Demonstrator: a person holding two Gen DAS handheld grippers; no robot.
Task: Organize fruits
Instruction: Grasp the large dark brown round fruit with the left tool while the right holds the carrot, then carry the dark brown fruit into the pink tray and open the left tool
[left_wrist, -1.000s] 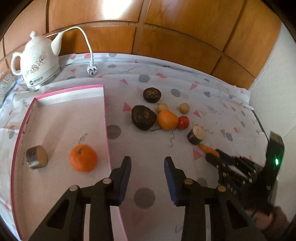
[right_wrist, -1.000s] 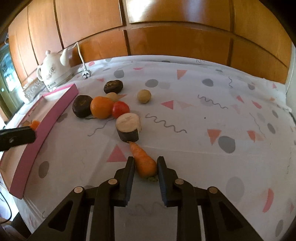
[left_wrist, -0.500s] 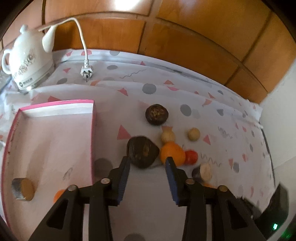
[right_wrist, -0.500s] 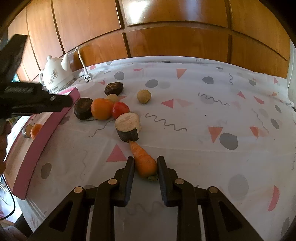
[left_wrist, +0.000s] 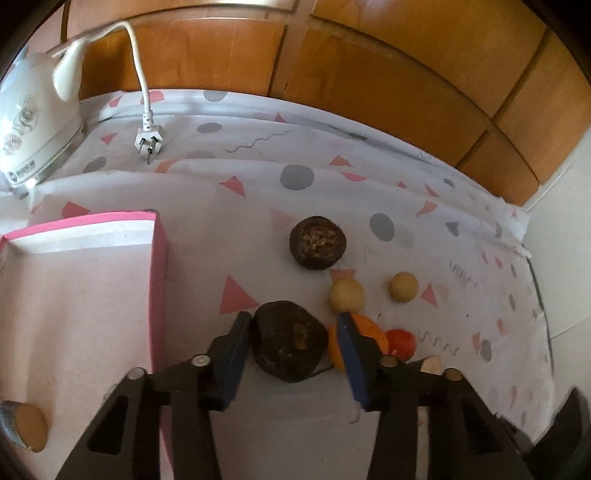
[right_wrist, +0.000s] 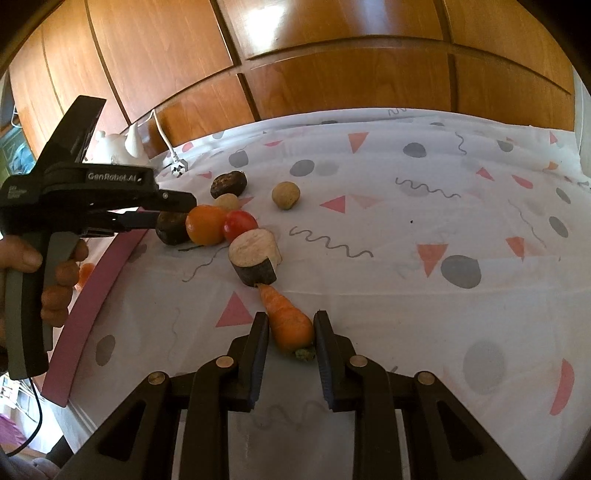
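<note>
My left gripper is open, with its jaws on either side of a dark brown fruit on the cloth; the same fruit shows in the right wrist view. An orange and a red tomato lie just right of it. My right gripper is open around a carrot, the jaws close to it but apart. A cut dark root piece touches the carrot's tip. The pink tray stands at left with a cut piece in it.
A second dark fruit and two small tan balls lie farther back. A white kettle and its plug sit at the far left. Wooden panels rise behind the table.
My left gripper moved forward from beside the tray to the fruit pile and now straddles the dark brown fruit. My right gripper stayed around the carrot.
</note>
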